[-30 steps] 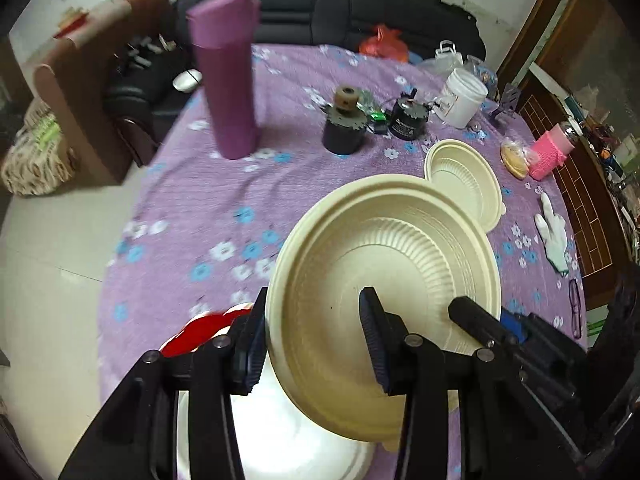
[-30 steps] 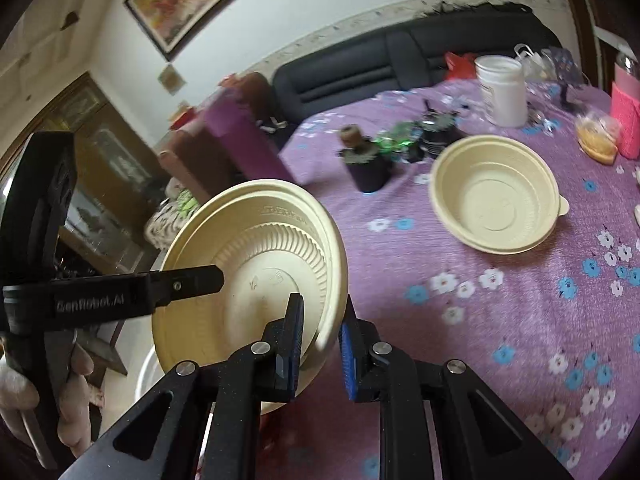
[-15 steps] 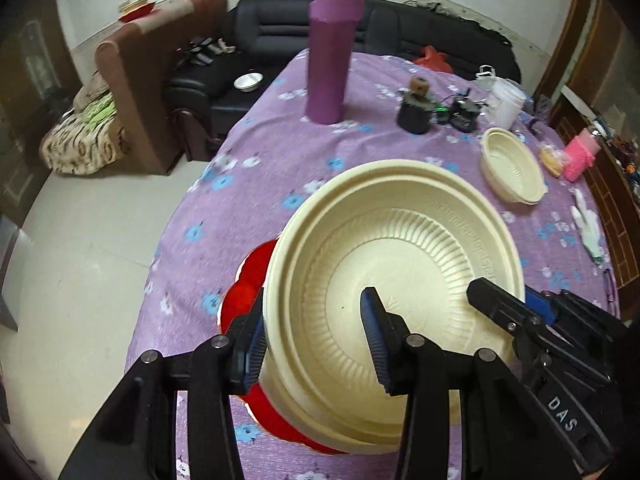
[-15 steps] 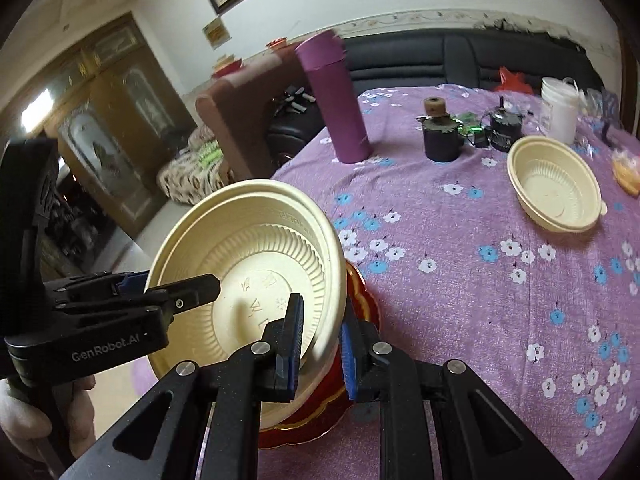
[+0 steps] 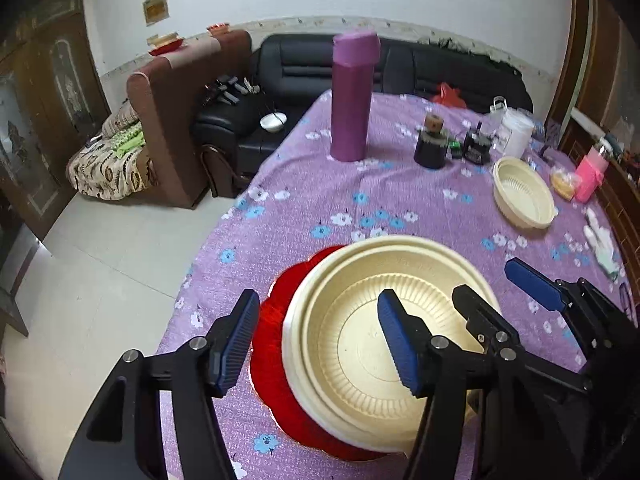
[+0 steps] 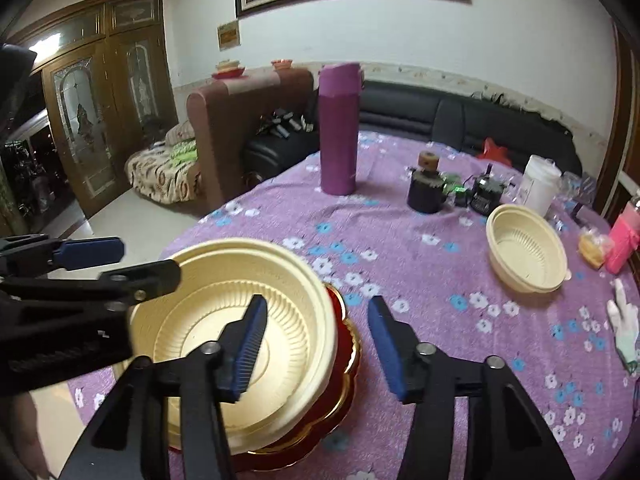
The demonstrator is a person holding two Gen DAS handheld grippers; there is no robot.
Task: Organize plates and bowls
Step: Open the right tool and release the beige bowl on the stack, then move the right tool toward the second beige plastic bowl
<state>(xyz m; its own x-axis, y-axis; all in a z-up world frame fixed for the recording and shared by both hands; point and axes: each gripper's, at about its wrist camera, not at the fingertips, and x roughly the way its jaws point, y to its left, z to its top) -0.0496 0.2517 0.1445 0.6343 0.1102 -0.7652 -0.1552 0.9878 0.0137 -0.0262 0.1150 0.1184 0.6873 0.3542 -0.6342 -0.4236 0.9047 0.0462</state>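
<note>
A large cream bowl [image 5: 360, 344] sits stacked on another cream dish and a red scalloped plate [image 5: 272, 336] near the table's front edge; it also shows in the right wrist view [image 6: 224, 320] over the red plate [image 6: 348, 356]. My left gripper [image 5: 316, 340] is open, its jaws straddling the bowl's left rim without touching. My right gripper [image 6: 316, 344] is open, its jaws straddling the bowl's right rim. A smaller cream bowl [image 5: 524, 198] stands apart at the right [image 6: 526, 254].
A tall purple flask [image 5: 352, 96], a dark jar [image 5: 430, 146], a white tub [image 5: 516, 132], a pink container [image 5: 590, 174] and a white glove [image 5: 600, 244] stand further back and right on the purple flowered tablecloth [image 5: 312, 200]. Sofas lie beyond the table.
The large cream bowl has come down flat onto the stack on the red plate. Both grippers have opened and let go of its rim.
</note>
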